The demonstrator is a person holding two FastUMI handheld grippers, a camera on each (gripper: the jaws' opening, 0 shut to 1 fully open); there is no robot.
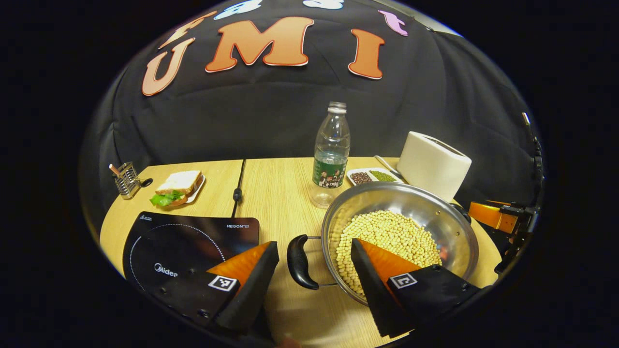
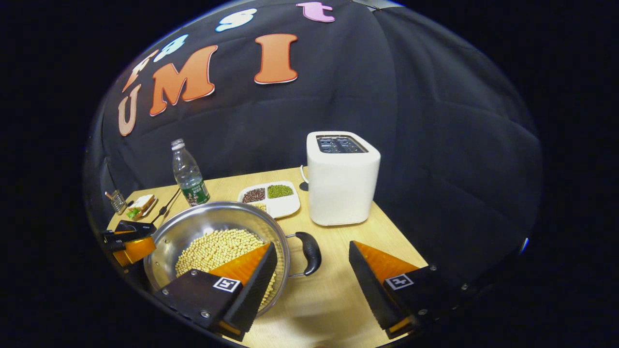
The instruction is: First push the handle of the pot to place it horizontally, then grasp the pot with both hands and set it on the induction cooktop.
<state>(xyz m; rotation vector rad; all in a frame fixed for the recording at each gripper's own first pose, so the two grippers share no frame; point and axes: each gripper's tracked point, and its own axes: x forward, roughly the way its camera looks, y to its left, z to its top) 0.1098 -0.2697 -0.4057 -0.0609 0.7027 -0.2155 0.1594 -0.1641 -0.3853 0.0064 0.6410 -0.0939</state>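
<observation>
Pot (image 1: 416, 203): steel, round, full of pale beans (image 1: 387, 237); stands on the wooden table (image 1: 280, 193), just right of the induction cooktop (image 1: 184, 241) in the left gripper view, not on it.
Pot handles: two black loops, one on each side; near one (image 1: 300, 261) in the left gripper view points toward the cooktop; the other (image 2: 309, 251) in the right gripper view points toward the toaster side.
Left gripper (image 1: 314, 251): jaws wide apart, holding nothing; handle loop lies between the two fingers, touching neither; right-hand finger reaches over the pot's rim above the beans, left-hand finger over the cooktop's corner.
Right gripper (image 2: 312, 251): jaws wide, empty; other handle loop sits between the fingers; left-hand finger overlaps the pot's rim, right-hand finger over bare table.
Left gripper as seen from the right gripper view (image 2: 128, 244): at the far side of the pot.
Cooktop: black glass, flat on the table's near-left part.
Bottle (image 1: 331, 154): clear plastic, upright behind the pot.
Toaster (image 2: 342, 176): white, upright, behind the pot's right handle.
Divided dish (image 2: 271, 198): white, dark and green grains, between bottle and toaster.
Sandwich (image 1: 178, 187): on a plate at the far left, beside a wire holder (image 1: 126, 180).
</observation>
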